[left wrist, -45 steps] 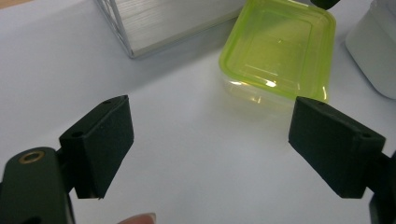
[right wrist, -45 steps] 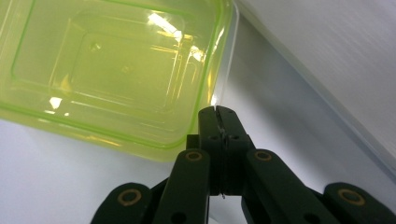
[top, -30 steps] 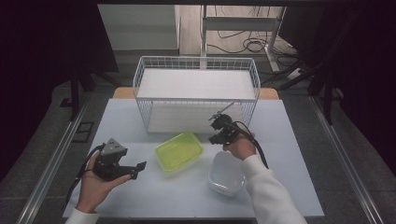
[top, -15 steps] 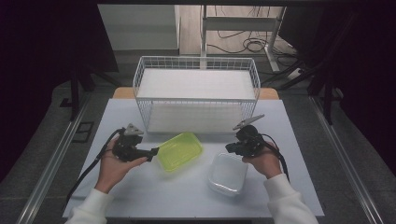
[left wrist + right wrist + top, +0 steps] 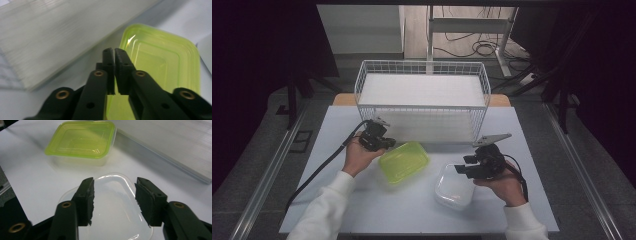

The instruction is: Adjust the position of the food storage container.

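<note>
High view: left gripper (image 5: 384,143) jaws just closed at unlabelled green-lidded box (image 5: 404,161); right gripper (image 5: 468,167) jaws opening over clear box (image 5: 452,189).

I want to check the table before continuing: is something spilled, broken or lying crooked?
Nothing is spilled or broken. The green box lies askew to the table edge, and the clear box beside it is turned too; the basket stands straight.

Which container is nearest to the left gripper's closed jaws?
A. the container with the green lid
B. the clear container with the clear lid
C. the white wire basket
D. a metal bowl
A: in the left gripper view the left gripper has its jaws shut at the edge of the container with the green lid, while the clear container lies under the right gripper.
</note>
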Motion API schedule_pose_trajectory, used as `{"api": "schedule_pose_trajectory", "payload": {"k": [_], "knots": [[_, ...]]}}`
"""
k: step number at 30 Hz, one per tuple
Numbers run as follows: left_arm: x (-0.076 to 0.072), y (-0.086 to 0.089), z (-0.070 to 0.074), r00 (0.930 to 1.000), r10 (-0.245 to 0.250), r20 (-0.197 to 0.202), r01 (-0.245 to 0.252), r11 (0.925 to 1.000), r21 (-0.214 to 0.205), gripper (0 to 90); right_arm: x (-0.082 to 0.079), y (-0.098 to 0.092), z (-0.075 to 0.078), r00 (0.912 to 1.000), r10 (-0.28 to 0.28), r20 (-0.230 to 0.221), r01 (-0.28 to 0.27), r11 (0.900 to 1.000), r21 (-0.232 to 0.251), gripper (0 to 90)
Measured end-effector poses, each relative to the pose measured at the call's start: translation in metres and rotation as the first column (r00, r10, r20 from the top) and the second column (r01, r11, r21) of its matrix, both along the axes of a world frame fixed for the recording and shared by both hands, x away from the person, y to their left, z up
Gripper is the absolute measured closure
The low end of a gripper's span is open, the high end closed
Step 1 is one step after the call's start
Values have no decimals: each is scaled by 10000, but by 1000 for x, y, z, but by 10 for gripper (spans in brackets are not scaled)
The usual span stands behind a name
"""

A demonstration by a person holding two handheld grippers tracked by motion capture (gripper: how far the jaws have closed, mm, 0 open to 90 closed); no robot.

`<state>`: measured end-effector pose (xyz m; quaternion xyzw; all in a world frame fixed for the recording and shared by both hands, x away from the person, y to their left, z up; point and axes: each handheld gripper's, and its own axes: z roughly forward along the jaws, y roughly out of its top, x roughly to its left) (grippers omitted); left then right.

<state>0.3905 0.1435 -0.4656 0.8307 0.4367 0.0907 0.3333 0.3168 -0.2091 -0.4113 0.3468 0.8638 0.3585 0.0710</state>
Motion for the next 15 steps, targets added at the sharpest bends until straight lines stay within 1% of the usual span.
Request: {"api": "schedule_pose_trajectory", "payload": {"k": [1,2,3,4,5,6,7,9,10,11,12,13,14,15], "knots": [[6,-1,-5,9999,105,-13,-105,9999,-9,900,-3,-3,-1,10000,-18,32,17,10000,76,453],[9,-1,-7,9999,75,-79,-74,9999,80,900,-4,-3,-1,10000,-16,1,16,10000,55,446],[9,-1,-7,9999,75,-79,-74,9999,80,900,-4,-3,-1,10000,-16,1,16,10000,55,446],[11,-3,-11,9998,201,-50,-202,9997,-142,900,-5,-6,-1,10000,-77,8,77,10000,36,441],[13,-3,-13,9999,74,-71,-75,9999,-132,900,-5,-6,-1,10000,-77,8,77,10000,36,441],[16,-4,-15,10000,-54,-37,53,9997,-226,900,-5,-8,-1,10000,-78,31,78,9999,78,439],[18,-7,-19,9999,-75,-78,70,9984,-563,900,-6,-10,0,9999,-100,62,100,9999,84,438],[21,-11,-22,9998,-161,-95,156,9989,-433,900,-7,-10,0,9999,-96,58,95,9999,122,436],[21,-11,-22,9998,-161,-95,156,9989,-433,900,-7,-10,0,9999,-96,58,95,9999,122,436],[22,-15,-23,9997,-236,-70,234,9995,-226,900,-7,-10,0,9999,-90,60,89,9999,119,435],[24,-22,-22,9990,-446,19,447,9989,-138,900,-7,-10,0,10000,-71,54,70,9999,114,434],[24,-22,-22,9990,-446,19,447,9989,-138,900,-7,-10,0,10000,-71,54,70,9999,114,434],[26,-26,-19,9982,-592,20,592,9978,-309,900,-7,-10,0,10000,-79,42,79,9999,114,434],[27,-29,-19,9981,-621,18,621,9977,-263,900,-7,-10,0,9999,-97,28,97,9999,106,434]]}}
